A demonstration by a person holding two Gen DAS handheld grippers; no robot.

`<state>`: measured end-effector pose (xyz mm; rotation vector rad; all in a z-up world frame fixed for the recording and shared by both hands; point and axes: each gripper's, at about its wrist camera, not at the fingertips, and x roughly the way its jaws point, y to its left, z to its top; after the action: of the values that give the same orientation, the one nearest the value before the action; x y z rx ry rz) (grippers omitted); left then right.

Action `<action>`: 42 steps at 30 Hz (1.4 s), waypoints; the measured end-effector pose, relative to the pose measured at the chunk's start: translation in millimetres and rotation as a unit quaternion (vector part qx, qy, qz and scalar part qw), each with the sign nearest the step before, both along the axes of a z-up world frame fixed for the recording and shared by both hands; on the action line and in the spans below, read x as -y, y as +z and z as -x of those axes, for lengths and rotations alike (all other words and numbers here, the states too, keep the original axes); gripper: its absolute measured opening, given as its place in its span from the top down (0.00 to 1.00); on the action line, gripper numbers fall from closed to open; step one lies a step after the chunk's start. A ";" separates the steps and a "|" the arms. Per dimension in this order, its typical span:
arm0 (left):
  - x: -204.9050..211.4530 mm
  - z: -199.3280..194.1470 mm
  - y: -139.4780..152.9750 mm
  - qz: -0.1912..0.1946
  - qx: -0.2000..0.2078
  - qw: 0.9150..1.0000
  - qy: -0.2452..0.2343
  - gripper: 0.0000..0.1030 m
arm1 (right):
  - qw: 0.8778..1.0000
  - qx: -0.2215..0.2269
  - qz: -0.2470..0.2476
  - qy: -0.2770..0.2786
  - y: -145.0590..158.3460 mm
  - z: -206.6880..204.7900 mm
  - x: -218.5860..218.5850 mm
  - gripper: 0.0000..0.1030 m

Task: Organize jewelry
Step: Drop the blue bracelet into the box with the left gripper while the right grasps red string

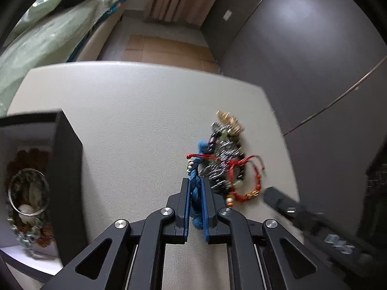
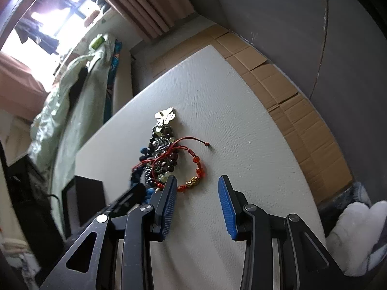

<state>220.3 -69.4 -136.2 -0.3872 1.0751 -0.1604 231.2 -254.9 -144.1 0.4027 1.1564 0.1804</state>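
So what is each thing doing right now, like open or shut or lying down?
Left tongs: shut on the blue braided bracelet.
Right tongs: open, nothing between them.
Red beaded bracelet: lying flat on the white table, at the edge of the pile.
Jewelry pile: tangled in a heap on the table.
Black box: open, jewelry already inside.

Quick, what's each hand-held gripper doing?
Left hand-held gripper: closed on the blue braided bracelet.
Right hand-held gripper: open, holding nothing.
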 end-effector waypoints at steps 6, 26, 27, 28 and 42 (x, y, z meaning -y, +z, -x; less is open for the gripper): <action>-14.0 8.2 19.4 0.023 0.021 1.000 0.006 0.92 | 0.999 -0.006 0.035 0.007 -5.9 -2.8 -15.2 0.73; -72.0 50.0 68.7 0.067 0.086 0.993 0.034 0.92 | 0.983 0.020 0.183 0.019 -5.2 -4.4 -52.7 0.83; -74.9 52.9 71.6 0.066 0.091 0.993 0.036 0.92 | 0.981 0.022 0.193 0.022 -5.1 -4.5 -55.2 0.83; -77.6 56.0 73.2 0.065 0.094 0.993 0.038 0.92 | 0.979 0.024 0.199 0.024 -4.8 -4.1 -55.7 0.83; -114.1 79.8 99.2 0.066 0.127 0.987 0.071 0.92 | 0.995 0.059 0.081 0.015 22.7 9.4 -26.6 0.93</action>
<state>140.5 44.7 -37.0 -0.5450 0.7847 -0.1505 221.8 -228.3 -121.4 0.2291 1.0528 0.1340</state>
